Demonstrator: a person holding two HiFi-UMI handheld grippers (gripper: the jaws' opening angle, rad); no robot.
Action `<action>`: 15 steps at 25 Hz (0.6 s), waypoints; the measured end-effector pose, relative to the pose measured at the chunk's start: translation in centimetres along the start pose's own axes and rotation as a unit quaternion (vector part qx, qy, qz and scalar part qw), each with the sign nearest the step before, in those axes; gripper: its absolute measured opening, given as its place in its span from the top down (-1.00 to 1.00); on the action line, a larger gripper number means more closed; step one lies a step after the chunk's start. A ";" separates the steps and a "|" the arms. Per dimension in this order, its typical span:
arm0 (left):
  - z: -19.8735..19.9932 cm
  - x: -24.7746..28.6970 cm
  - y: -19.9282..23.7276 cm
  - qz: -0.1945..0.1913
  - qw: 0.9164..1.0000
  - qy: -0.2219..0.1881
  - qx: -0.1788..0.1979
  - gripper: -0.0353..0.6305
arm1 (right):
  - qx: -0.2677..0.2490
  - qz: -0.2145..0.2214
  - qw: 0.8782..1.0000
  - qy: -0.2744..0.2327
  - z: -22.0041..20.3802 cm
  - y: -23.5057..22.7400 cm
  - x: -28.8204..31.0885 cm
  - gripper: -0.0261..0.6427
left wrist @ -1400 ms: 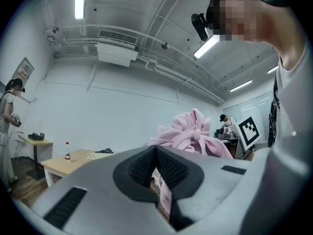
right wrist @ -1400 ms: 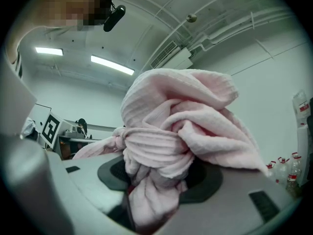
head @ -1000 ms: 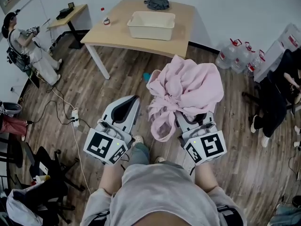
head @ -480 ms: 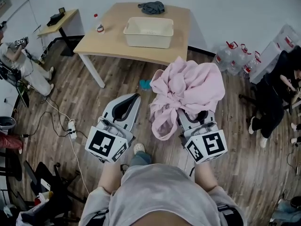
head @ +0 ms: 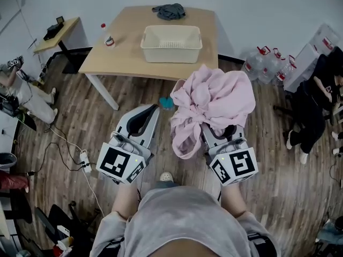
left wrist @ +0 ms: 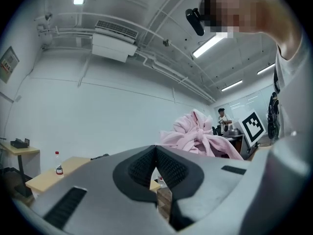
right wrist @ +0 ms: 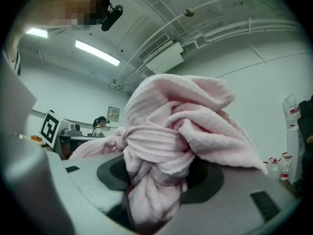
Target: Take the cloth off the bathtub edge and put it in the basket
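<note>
Both jaws of the right gripper (head: 216,135) pinch the bunched cloth (head: 215,97); the left gripper (head: 150,111) is closed, empty. The basket (head: 146,37) sits well ahead, somewhat leftward of the right gripper.

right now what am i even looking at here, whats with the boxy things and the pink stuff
No robot here: a person holds a gripper in each hand. The top-down picture comes from a camera on their head; the other two cameras ride on the grippers, looking along the jaws. The right gripper clamps a bunched pink cloth. The left gripper has its jaws shut on nothing. Ahead, a wooden table carries a cream basket, a grey cloth and a small bottle.
</note>
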State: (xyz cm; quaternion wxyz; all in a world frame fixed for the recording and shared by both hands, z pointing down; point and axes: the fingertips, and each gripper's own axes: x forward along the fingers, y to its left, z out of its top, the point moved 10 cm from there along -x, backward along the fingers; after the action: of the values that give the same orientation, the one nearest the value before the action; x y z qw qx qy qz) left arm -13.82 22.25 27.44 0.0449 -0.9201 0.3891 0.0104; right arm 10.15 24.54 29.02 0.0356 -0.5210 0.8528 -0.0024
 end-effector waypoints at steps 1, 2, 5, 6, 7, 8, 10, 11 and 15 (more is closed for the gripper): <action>-0.1 0.1 0.9 -0.003 1.000 -0.001 0.000 0.88 | 0.000 -0.003 1.000 0.000 -0.1 0.2 0.7 0.17; -0.2 0.3 1.7 -0.006 1.000 -0.002 0.000 0.88 | 0.000 -0.006 1.000 -0.001 -0.2 0.5 1.4 0.17; -0.5 0.7 3.8 -0.017 1.000 -0.002 0.001 0.88 | 0.000 -0.017 1.000 -0.005 -0.4 1.0 3.3 0.17; -0.6 0.8 4.4 -0.021 1.000 -0.002 0.001 0.88 | 0.001 -0.021 1.000 -0.007 -0.5 1.1 3.8 0.17; -0.7 0.9 5.0 -0.023 1.000 -0.002 0.001 0.88 | 0.002 -0.024 1.000 -0.009 -0.6 1.3 4.3 0.17; -0.8 1.0 5.6 -0.025 1.000 -0.001 0.001 0.88 | 0.003 -0.027 1.000 -0.010 -0.7 1.4 4.8 0.17; -1.1 1.2 6.8 -0.028 1.000 -0.001 0.002 0.88 | 0.006 -0.031 0.999 -0.013 -0.9 1.7 5.7 0.17; -1.3 1.3 7.3 -0.029 1.000 -0.001 0.001 0.88 | 0.008 -0.032 0.999 -0.014 -0.9 1.8 6.1 0.17; -1.7 2.4 8.4 -0.038 0.999 0.001 -0.007 0.88 | 0.004 -0.036 0.999 -0.006 -1.0 1.6 7.2 0.17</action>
State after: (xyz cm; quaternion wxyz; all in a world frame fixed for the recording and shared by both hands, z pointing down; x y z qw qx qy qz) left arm -18.23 14.54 28.42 0.0383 -0.9345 0.3537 0.0103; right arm 5.37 18.89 29.52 0.0427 -0.5514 0.8331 -0.0038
